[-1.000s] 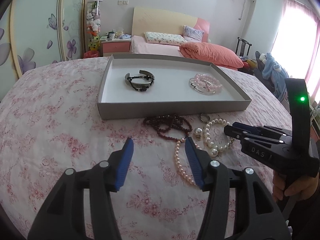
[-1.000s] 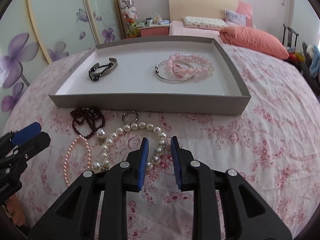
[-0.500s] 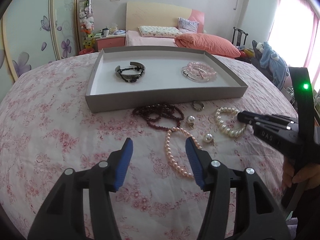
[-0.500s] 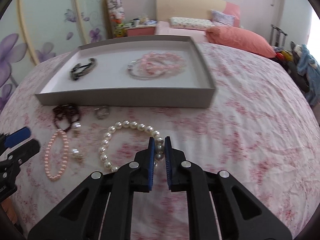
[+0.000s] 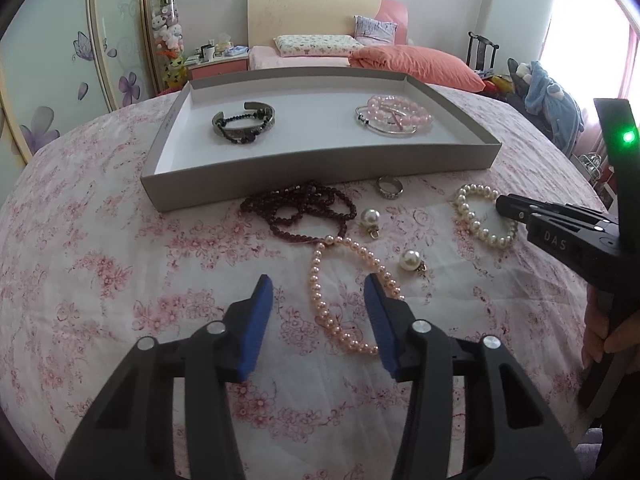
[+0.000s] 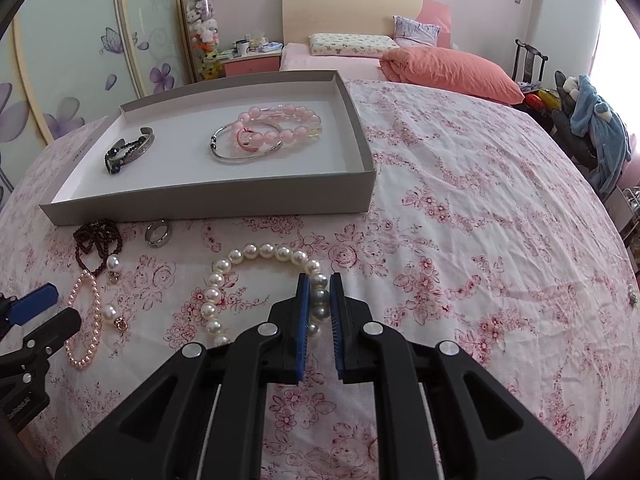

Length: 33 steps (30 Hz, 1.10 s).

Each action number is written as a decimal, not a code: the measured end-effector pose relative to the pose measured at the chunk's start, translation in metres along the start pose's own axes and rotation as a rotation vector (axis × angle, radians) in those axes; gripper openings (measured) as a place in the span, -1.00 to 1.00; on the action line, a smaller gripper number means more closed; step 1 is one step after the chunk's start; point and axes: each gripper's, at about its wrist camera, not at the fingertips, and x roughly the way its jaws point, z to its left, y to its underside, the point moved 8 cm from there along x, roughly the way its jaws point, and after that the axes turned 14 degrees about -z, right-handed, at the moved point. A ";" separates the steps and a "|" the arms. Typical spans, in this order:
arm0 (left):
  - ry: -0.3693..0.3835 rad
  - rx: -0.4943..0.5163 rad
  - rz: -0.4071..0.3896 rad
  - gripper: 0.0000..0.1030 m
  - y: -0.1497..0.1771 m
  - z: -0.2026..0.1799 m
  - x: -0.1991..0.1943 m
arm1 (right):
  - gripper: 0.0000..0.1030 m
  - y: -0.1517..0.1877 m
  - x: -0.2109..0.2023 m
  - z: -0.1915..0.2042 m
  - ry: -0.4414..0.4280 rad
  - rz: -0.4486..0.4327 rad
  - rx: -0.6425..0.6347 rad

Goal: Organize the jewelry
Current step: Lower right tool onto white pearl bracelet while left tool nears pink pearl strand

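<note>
A grey tray [image 5: 320,176] [image 6: 208,200] on the floral cloth holds a dark cuff bracelet [image 5: 243,123] [image 6: 129,150] and pink bead bracelets [image 5: 394,118] [image 6: 276,128]. In front of it lie a dark red bead strand [image 5: 298,210] [image 6: 98,240], a silver ring [image 5: 389,187] [image 6: 158,233], two loose pearl earrings [image 5: 370,218], a pink pearl bracelet [image 5: 344,300] [image 6: 86,320] and a white pearl bracelet [image 5: 482,216] [image 6: 256,280]. My right gripper [image 6: 319,298] is shut on the white pearl bracelet. My left gripper [image 5: 318,300] is closing, its jaws either side of the pink pearl bracelet's left strand, apart from it.
The cloth covers a round table whose edge falls away at the right [image 6: 580,240]. Behind stand a bed with an orange duvet [image 6: 452,68], a nightstand [image 6: 250,60] and a chair with clothes [image 6: 592,128]. A person's hand [image 5: 604,336] holds the right gripper's handle.
The right gripper closed on the white pearl bracelet and dragged it right, away from the other pieces. The left gripper came lower toward the pink pearl bracelet and its jaws narrowed.
</note>
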 end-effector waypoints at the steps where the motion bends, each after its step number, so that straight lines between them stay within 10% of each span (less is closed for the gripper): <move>1: -0.007 0.003 -0.002 -0.25 0.000 0.000 0.000 | -0.77 0.000 0.000 0.001 -0.001 0.000 0.002; 9: -0.040 0.036 0.002 -0.85 0.000 0.005 0.000 | -0.77 0.000 0.001 0.000 -0.011 0.001 0.015; 20: -0.072 -0.084 -0.007 -0.78 -0.001 0.060 -0.007 | -0.74 0.000 0.000 -0.002 -0.028 0.002 0.034; 26: -0.062 0.010 0.004 -0.28 0.001 0.042 -0.006 | -0.65 0.000 0.000 0.001 -0.031 0.002 0.021; 33: -0.082 0.006 0.004 -0.38 0.001 0.043 -0.006 | -0.65 0.000 0.000 0.002 -0.031 0.002 0.018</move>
